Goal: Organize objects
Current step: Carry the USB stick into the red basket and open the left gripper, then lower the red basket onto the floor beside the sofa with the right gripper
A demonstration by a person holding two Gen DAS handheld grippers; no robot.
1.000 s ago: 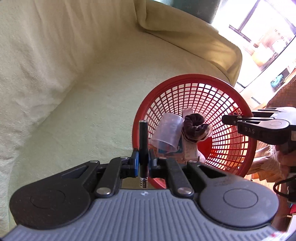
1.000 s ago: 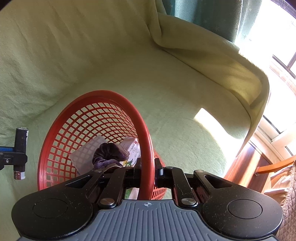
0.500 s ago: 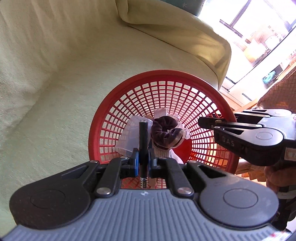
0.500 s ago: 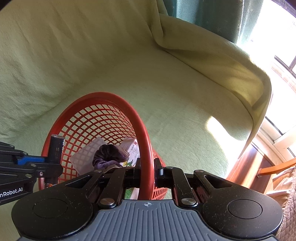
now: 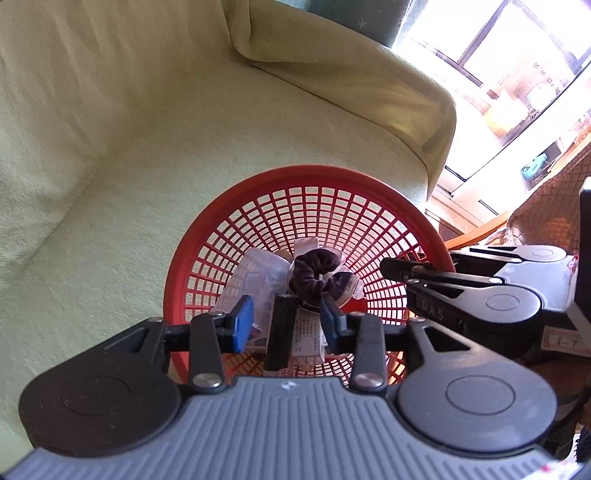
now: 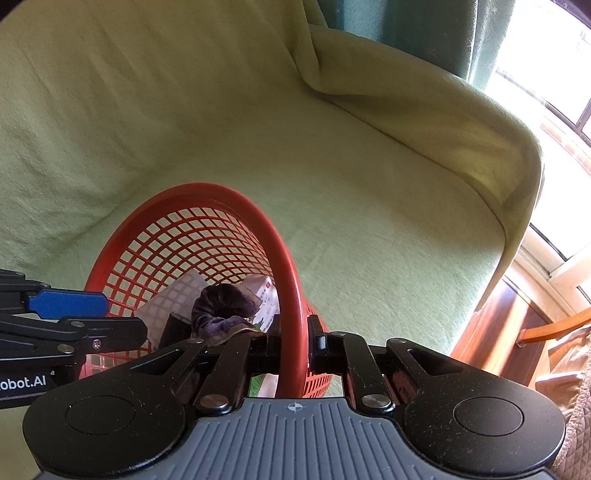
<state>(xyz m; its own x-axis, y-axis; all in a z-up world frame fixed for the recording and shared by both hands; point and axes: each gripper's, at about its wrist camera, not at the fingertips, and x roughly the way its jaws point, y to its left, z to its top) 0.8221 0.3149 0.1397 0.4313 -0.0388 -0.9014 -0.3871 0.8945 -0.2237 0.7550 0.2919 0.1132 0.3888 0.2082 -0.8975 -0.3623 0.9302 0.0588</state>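
Left gripper (image 5: 284, 323): jaws opening, blue pads (image 5: 240, 328) parted. A black cylindrical stick (image 5: 281, 332) stands upright in the gap, touching neither pad as far as the left wrist view shows; its lower end is hidden behind the gripper body. The gripper sits over the near rim of the red mesh basket (image 5: 258, 188), pointing steeply down into it.

Right gripper (image 6: 293, 347): fingers clamped narrow on the basket's rim (image 6: 291, 295), one finger inside the wall and one outside. Seen from the left wrist view it reaches in from the right edge of frame (image 5: 399, 271).

Basket contents, from centre: a dark purple velvet scrunchie (image 5: 314, 275) on top; a clear plastic packet (image 5: 255, 280) just to its left; a printed carton (image 5: 306, 332) underneath, partly covered by both. In the right wrist view the stick's top (image 6: 175, 330) shows dark beside the scrunchie (image 6: 221, 302).

The basket rests on a pale green sofa cover (image 6: 369, 221), near the front edge of the seat. Armrest and a teal curtain (image 6: 424, 33) beyond; a bright window (image 5: 517, 44) at upper right.
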